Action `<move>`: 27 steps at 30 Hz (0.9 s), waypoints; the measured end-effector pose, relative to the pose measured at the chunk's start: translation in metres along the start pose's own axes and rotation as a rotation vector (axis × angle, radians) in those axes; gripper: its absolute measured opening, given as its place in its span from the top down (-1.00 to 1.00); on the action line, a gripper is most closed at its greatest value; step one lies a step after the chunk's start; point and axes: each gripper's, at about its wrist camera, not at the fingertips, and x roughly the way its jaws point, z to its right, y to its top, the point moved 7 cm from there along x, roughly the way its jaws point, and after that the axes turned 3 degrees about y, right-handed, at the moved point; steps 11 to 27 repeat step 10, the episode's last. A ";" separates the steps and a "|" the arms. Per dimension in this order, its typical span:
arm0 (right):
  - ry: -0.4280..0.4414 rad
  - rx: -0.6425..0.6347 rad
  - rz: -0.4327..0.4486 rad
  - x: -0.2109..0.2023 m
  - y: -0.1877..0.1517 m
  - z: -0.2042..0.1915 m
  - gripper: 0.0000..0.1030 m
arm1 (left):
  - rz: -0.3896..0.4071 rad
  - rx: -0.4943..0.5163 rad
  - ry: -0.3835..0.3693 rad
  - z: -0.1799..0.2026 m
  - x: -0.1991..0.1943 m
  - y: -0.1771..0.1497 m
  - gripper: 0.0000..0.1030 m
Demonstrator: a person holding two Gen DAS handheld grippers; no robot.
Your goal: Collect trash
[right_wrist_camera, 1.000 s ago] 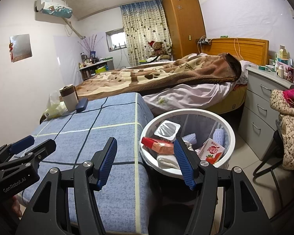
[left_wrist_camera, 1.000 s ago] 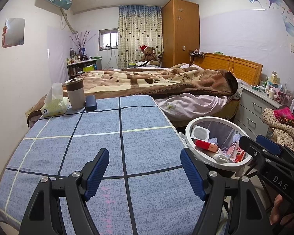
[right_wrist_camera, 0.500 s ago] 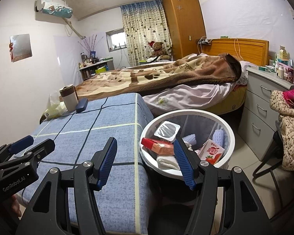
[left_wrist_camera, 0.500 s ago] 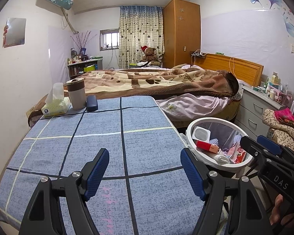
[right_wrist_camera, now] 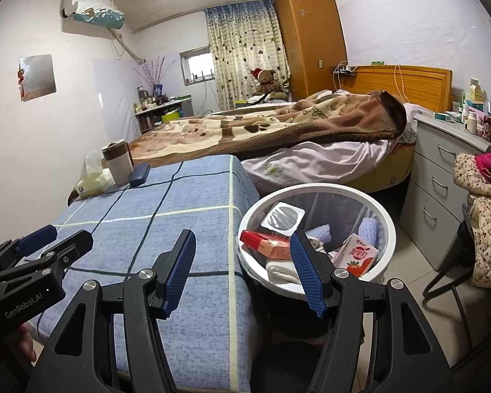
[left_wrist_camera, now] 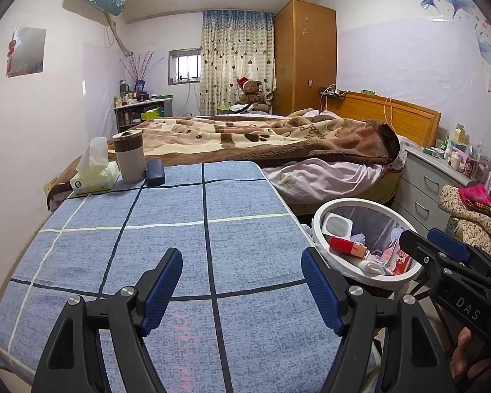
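Observation:
A white round trash bin [right_wrist_camera: 388,229] stands on the floor right of the blue checked table [left_wrist_camera: 167,249]; it also shows in the left wrist view [left_wrist_camera: 320,240]. It holds a red box [right_wrist_camera: 265,244], a white plastic cup lid [right_wrist_camera: 283,217], a strawberry drink carton [right_wrist_camera: 358,255] and white tissue. My left gripper [left_wrist_camera: 242,290] is open and empty above the table's near part. My right gripper [right_wrist_camera: 242,271] is open and empty over the table's right edge, beside the bin.
At the table's far left stand a tissue pack [left_wrist_camera: 95,177], a brown and grey cup [left_wrist_camera: 129,155] and a dark blue case [left_wrist_camera: 155,172]. A bed with a brown blanket [left_wrist_camera: 278,137] lies behind. Grey drawers [right_wrist_camera: 442,177] and a chair with clothes [right_wrist_camera: 484,203] are right.

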 end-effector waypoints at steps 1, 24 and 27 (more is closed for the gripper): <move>-0.001 0.000 0.001 0.000 0.000 0.000 -0.20 | 0.002 0.000 0.003 0.000 0.000 0.000 -0.45; 0.000 -0.001 0.001 0.000 0.000 0.000 -0.20 | 0.004 0.001 0.006 0.001 0.001 -0.001 -0.45; 0.000 -0.001 0.001 0.000 0.000 0.000 -0.20 | 0.004 0.001 0.006 0.001 0.001 -0.001 -0.45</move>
